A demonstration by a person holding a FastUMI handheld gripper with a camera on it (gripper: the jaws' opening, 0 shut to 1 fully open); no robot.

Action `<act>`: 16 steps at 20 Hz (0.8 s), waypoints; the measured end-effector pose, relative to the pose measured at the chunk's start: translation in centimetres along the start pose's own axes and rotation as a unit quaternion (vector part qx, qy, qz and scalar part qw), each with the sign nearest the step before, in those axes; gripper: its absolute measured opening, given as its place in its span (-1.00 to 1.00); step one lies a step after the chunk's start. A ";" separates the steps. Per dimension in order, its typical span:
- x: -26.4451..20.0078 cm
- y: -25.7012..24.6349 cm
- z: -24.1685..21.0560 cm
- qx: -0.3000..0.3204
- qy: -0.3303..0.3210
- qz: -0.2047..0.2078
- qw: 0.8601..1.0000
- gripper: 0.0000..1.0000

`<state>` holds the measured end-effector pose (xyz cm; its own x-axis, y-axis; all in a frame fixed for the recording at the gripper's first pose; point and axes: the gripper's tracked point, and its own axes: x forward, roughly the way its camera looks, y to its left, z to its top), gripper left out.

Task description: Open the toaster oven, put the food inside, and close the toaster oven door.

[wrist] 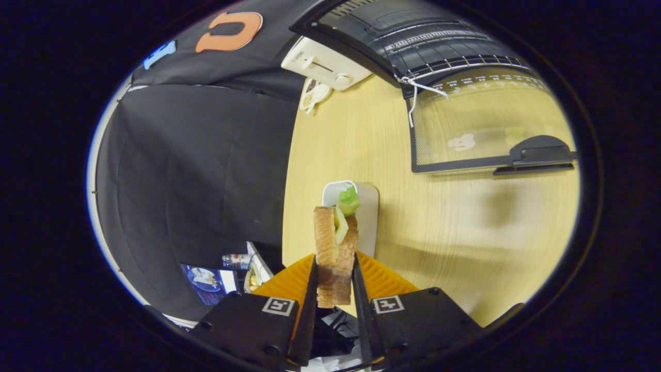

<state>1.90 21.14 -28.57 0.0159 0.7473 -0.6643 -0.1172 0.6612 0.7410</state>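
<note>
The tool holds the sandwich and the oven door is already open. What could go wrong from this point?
1. The tool grips the sandwich only by its lower part; the green filling sticks out on top and may slip out on the way.
2. The open oven door lies flat over the table; the sandwich might bump its handle.
3. A tighter squeeze may crush the bread.

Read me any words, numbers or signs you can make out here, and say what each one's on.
No text can be read.
Toaster oven front panel: small grey print, too blurred to read.
Open glass door: a pale mark, unreadable.
Gripper, shut on the sandwich: black-and-white square marker patterns on its fingers, no words.
</note>
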 end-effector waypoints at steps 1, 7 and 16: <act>0.0 0.0 0.0 -0.002 -0.001 0.001 1.000 -0.21; -1.2 1.6 0.4 -0.024 -0.034 0.030 0.999 -0.29; -4.3 1.9 2.9 -0.038 -0.123 0.052 0.990 -0.30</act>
<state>4.45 19.38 -23.99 0.2393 0.8111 -0.5336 -0.2054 0.5795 0.7887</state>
